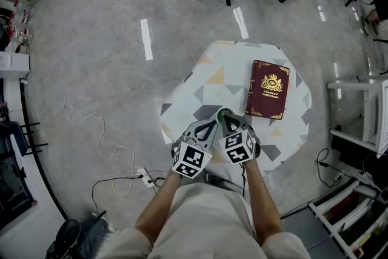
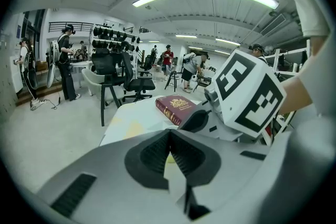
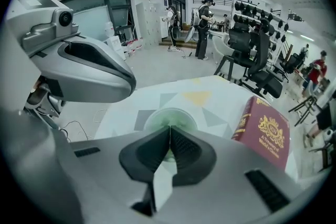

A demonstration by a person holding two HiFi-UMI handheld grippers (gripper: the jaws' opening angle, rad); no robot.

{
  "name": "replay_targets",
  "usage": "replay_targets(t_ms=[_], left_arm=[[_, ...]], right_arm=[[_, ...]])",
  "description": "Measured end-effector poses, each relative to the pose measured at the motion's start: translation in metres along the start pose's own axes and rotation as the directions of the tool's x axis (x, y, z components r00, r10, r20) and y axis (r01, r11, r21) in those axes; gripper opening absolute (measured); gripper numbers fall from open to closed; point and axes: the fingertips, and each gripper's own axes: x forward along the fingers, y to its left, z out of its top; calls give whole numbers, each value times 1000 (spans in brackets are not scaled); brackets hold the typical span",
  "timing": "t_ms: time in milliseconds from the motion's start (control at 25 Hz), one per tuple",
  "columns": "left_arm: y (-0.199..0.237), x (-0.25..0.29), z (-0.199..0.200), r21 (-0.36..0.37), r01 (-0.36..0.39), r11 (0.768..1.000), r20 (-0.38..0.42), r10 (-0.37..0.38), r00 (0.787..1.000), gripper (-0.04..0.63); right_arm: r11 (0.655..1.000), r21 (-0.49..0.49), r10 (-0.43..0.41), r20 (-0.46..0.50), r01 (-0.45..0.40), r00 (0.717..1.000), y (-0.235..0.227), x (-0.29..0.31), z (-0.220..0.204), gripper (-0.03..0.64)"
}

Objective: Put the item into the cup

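Far left of the book, a thin white cable (image 1: 91, 130) loops over the glossy grey floor (image 1: 121, 21) to a power strip (image 1: 143, 175). Moving in toward the book, here is the table (image 1: 203, 91), many-sided, under a smooth cloth printed with grey, white and yellow triangles.

Now the left gripper (image 1: 209, 127), a grey moulded shell carrying its black-and-white marker cube, well left of the book at the table's near edge. Its own view settles it: the two ribbed black pads are pressed flat against each other, with only tablecloth showing past them.

Right beside it is the right gripper (image 1: 229, 121), closer to the book, the two shells almost side by side. Same story here, with the ribbed pads closed tight on one another and gripping nothing.

At its tips stands the cup (image 1: 225, 111), just left of the book's near corner. It is upright, round-rimmed, pale green and translucent, and the right gripper view looks straight across its open mouth. Whether the jaws touch its rim, I cannot tell. Which item is meant for it, I cannot tell.

Then the book (image 1: 267, 89) itself: a rectangular burgundy hardback lying flat, with a gold crest and lettering on the cover and gilt bands along the spine.
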Motion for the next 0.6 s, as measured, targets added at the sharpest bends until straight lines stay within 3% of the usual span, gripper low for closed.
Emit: replay_targets(t_ms=[600], left_arm=[[1,-10,8,21,-13,1000,22,13,1000,11]], right_arm=[[1000,-19,-18,37,19,999,3,-12,12,52]])
